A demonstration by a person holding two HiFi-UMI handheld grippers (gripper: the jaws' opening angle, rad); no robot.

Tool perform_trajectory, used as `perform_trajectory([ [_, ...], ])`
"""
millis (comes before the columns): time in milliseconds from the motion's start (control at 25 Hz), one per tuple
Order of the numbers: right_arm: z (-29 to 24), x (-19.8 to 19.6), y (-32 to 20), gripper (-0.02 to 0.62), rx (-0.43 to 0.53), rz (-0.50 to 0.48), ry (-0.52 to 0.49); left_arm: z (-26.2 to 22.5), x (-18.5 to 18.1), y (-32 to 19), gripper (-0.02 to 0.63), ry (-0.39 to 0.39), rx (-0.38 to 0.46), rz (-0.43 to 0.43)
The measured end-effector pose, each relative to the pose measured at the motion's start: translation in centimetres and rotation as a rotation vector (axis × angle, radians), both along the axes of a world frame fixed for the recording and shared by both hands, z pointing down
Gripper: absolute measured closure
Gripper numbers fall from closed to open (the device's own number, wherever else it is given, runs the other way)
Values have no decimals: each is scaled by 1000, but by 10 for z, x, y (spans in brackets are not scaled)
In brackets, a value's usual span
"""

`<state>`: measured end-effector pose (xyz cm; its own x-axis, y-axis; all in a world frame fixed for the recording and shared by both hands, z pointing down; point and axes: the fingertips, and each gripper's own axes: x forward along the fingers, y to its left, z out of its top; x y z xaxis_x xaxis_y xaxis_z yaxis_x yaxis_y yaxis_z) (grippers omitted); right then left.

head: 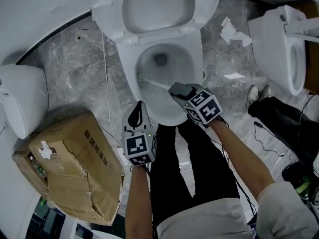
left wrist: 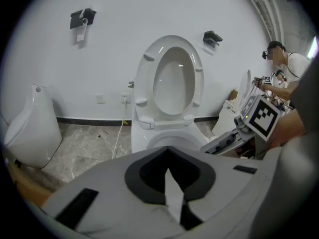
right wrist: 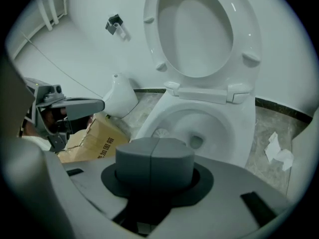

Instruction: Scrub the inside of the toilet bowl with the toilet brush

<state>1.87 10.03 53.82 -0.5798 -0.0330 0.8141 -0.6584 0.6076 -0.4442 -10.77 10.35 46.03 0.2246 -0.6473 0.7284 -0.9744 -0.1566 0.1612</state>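
The white toilet (head: 195, 66) stands in the middle of the head view with its seat and lid (head: 157, 6) raised. My right gripper (head: 175, 89) is over the bowl's near rim, shut on the white handle of the toilet brush (head: 158, 84). The brush head (head: 143, 78) rests against the bowl's left inner wall and also shows in the right gripper view (right wrist: 160, 132). There the grey jaws (right wrist: 152, 156) meet and hide the handle. My left gripper (head: 138, 111) hangs left of the bowl's front, tips together, holding nothing. Its own view (left wrist: 172, 183) faces the raised seat (left wrist: 172, 78).
A crumpled cardboard box (head: 70, 168) lies on the floor at the near left, beside a white urinal (head: 22, 103). Another toilet (head: 284, 49) stands at the right. Crumpled paper (head: 232, 31) and a white cord (head: 104, 59) lie on the marble floor. Another person's shoes (head: 259, 93) and cables are at the right.
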Motion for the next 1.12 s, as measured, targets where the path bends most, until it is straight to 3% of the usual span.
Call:
perform_trajectory([
  [560, 2, 0, -35, 431, 24, 206, -27, 0, -45, -26, 580, -35, -9, 62],
  [1120, -5, -1, -66, 433, 117, 215, 41, 1, -51, -44, 580, -21, -14, 105],
])
